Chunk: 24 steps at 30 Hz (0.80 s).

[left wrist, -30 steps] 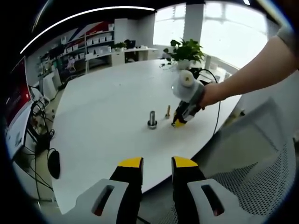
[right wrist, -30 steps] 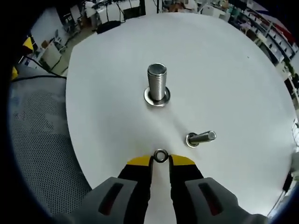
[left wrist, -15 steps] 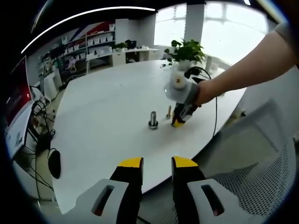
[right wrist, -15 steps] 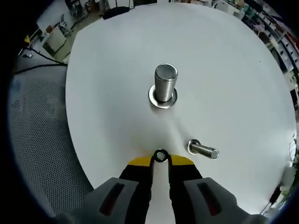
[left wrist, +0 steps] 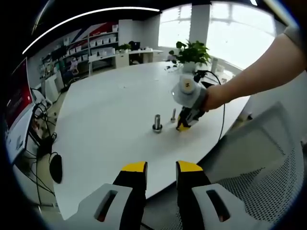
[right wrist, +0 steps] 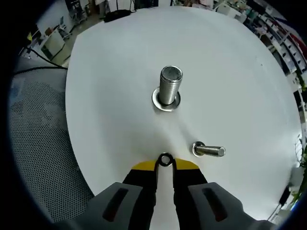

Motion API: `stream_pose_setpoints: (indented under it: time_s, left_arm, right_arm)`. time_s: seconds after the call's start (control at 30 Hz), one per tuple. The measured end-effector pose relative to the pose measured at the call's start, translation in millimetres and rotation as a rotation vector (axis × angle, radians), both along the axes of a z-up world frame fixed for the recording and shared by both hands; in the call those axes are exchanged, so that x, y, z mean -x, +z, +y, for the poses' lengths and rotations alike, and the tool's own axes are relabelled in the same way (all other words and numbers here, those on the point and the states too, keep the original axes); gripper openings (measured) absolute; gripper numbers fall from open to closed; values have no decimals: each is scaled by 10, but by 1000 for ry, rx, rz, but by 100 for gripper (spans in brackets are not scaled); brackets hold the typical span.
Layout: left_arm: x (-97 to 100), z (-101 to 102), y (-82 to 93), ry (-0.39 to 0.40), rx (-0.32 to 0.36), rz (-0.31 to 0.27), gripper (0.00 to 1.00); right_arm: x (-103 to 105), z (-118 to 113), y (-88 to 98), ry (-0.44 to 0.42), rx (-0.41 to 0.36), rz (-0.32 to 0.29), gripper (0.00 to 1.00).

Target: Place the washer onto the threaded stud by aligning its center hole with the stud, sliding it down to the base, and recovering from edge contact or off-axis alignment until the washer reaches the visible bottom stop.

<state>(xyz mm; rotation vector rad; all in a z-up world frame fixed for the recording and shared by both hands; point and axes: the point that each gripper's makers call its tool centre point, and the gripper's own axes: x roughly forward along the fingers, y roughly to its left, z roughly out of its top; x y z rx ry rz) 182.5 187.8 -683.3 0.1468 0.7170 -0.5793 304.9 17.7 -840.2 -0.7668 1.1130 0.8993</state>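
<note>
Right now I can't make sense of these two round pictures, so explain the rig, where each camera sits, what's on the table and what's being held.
A person holds a hand-held two-jaw gripper in each hand, and each carries a fisheye camera looking along its jaws. In the left gripper view, the left gripper hangs off the edge of the white table, holding nothing, jaws slightly apart. Farther off you see the person's hand with the right gripper. The right gripper view looks down on the table: the right gripper pinches a small washer at its tips. Ahead stand a thick threaded stud on a flat base and a thinner bolt.
</note>
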Motion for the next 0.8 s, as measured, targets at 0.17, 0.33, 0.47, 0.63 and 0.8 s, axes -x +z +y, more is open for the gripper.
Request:
stream_pose_setpoints:
  time_s: [0.17,0.33,0.47,0.63,0.8]
  left_arm:
    - [3,0,-10,-2,-2,3,22]
    - [6,-1,-14,-3,-3,5,22]
    - [8,-4,-15,-6,-4,5,22]
    - [6,-2,-10,-4,-2,3,22]
    - [11,-12,-8,-10,-3,2,23]
  right_arm:
    - [-2,0,8,-39,-29,-11,13]
    - [52,-24,3,-74,-43,8,13]
    - [79,-70,-5,-72,-38,9,13]
    - [42,-120,74,-111,-65,4,13]
    - [25,-201,148,-119,-61,-10,13]
